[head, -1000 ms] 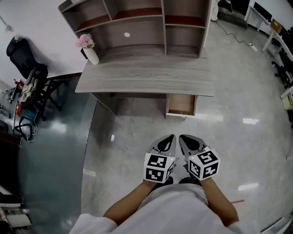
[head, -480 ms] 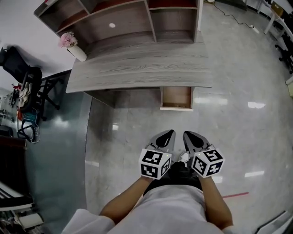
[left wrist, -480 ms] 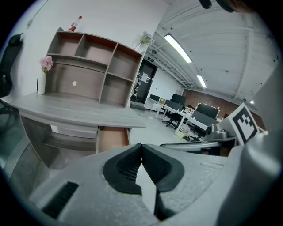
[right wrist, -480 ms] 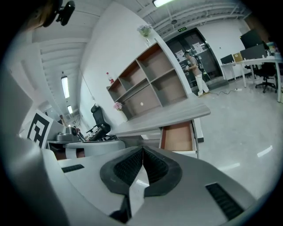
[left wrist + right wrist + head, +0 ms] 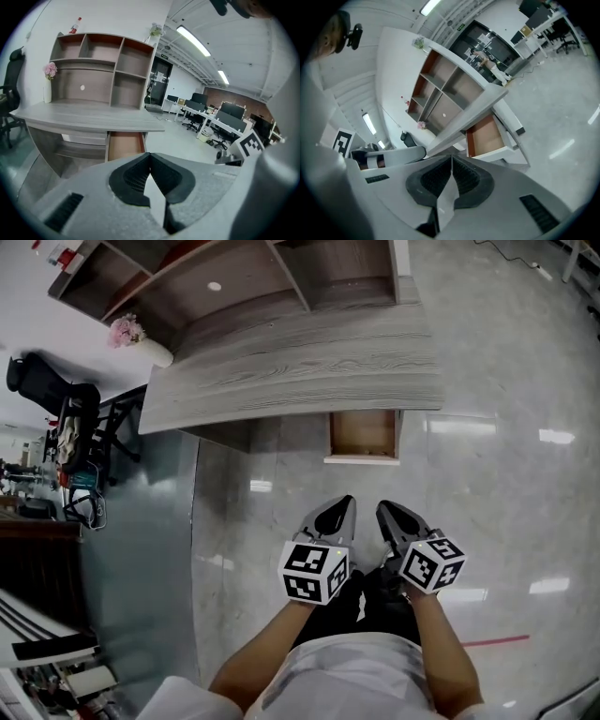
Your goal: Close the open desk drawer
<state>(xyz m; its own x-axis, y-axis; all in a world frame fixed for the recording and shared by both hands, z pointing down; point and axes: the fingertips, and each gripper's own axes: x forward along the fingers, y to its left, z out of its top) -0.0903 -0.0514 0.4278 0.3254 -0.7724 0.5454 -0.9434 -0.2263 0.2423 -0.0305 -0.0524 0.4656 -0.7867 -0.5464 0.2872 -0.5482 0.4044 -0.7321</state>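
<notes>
The grey wood desk (image 5: 300,367) fills the top of the head view. Its drawer (image 5: 364,437) is pulled out under the right end, and the brown inside looks empty. Both grippers are held side by side over the floor, short of the drawer front and touching nothing. My left gripper (image 5: 345,504) is shut with nothing in it, and so is my right gripper (image 5: 382,509). The left gripper view shows the drawer (image 5: 125,143) beyond the closed tips of the left gripper (image 5: 149,154). The right gripper view, tilted, shows the drawer (image 5: 487,137) past the right gripper (image 5: 451,158).
A shelf hutch (image 5: 234,277) stands on the desk, with a white vase of pink flowers (image 5: 131,334) at its left end. A black office chair (image 5: 56,390) and clutter line the left side. The floor is glossy, with a red line (image 5: 492,641). Office desks and chairs (image 5: 211,122) stand far right.
The desk and open drawer now look larger and nearer in the head view. Both grippers have stayed side by side, still shut, and the right marker cube has rolled a little.
</notes>
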